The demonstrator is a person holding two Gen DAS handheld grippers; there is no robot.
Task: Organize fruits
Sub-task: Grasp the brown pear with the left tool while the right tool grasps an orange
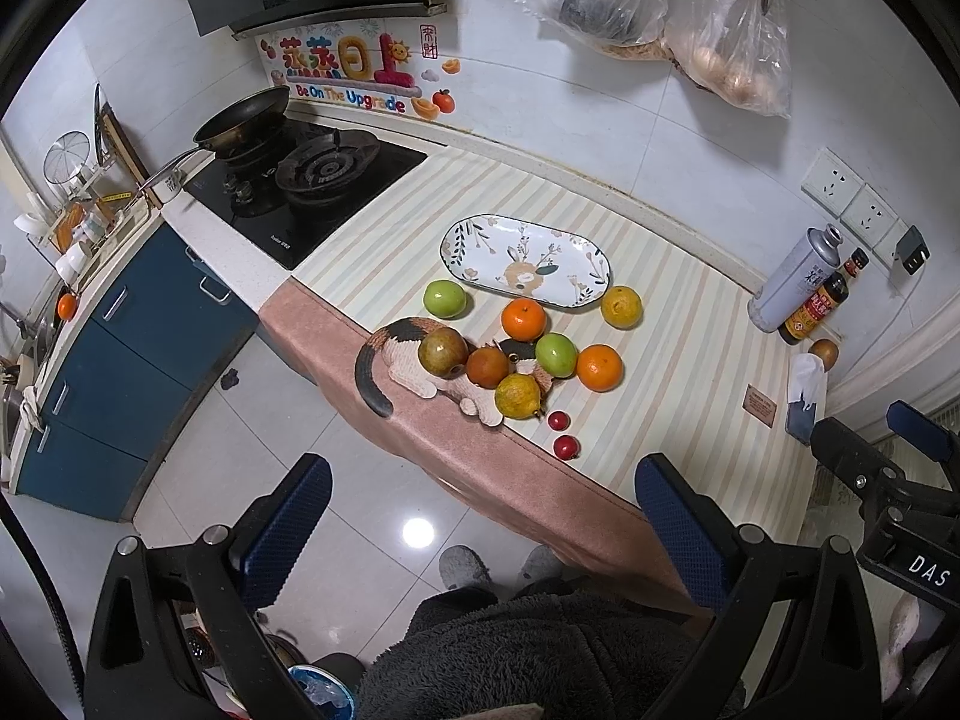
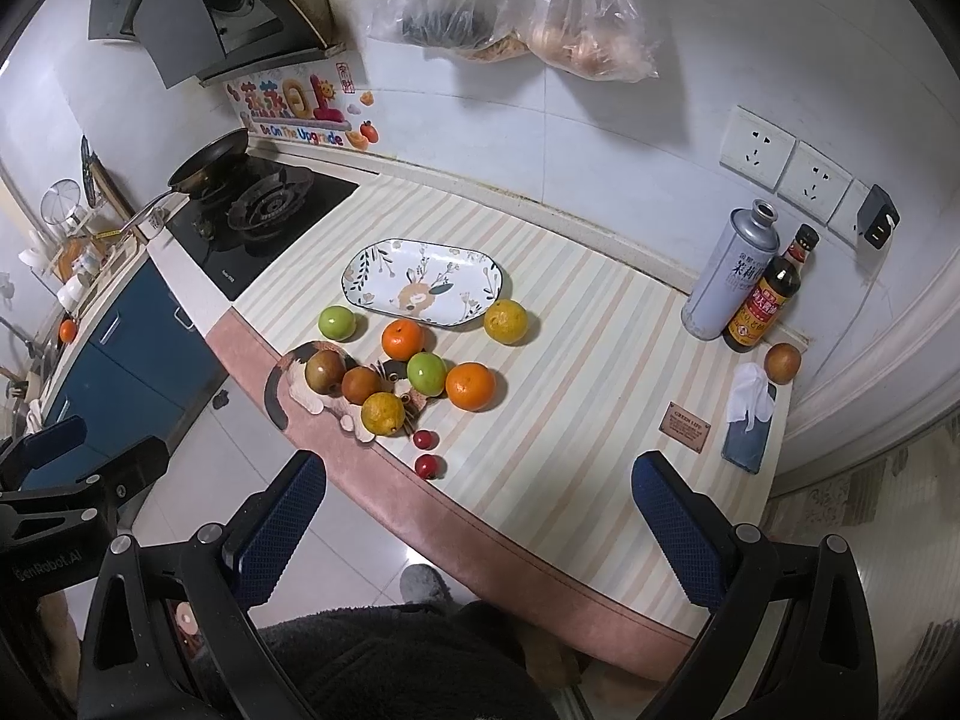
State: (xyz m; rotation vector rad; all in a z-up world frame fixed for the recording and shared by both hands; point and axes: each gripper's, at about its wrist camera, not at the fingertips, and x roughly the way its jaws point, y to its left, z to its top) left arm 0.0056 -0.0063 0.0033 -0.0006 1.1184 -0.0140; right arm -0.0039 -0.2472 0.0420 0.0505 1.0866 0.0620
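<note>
An oval patterned plate point(image 1: 523, 261) point(image 2: 420, 280) lies empty on the striped counter. In front of it sit loose fruits: two green apples point(image 1: 444, 299) point(image 2: 426, 372), two oranges point(image 1: 524, 318) point(image 2: 470, 386), two yellow citrus point(image 1: 621, 306) point(image 2: 382, 413), two brownish-red fruits point(image 1: 443, 351) point(image 2: 361, 384) and two small red fruits point(image 1: 566, 447) point(image 2: 428, 465). Some rest on a cat-shaped mat point(image 1: 408, 360). My left gripper point(image 1: 480, 480) is open and empty, held back over the counter's front edge. My right gripper point(image 2: 477, 477) is open and empty, also short of the fruits.
A gas stove point(image 1: 312, 180) with a pan point(image 1: 243, 117) is at the left. A metal can point(image 2: 729, 276), a sauce bottle point(image 2: 765, 300), another brown fruit point(image 2: 782, 363), a phone point(image 2: 747, 441) and a tissue stand at the right. Plastic bags point(image 2: 510, 6) hang on the wall.
</note>
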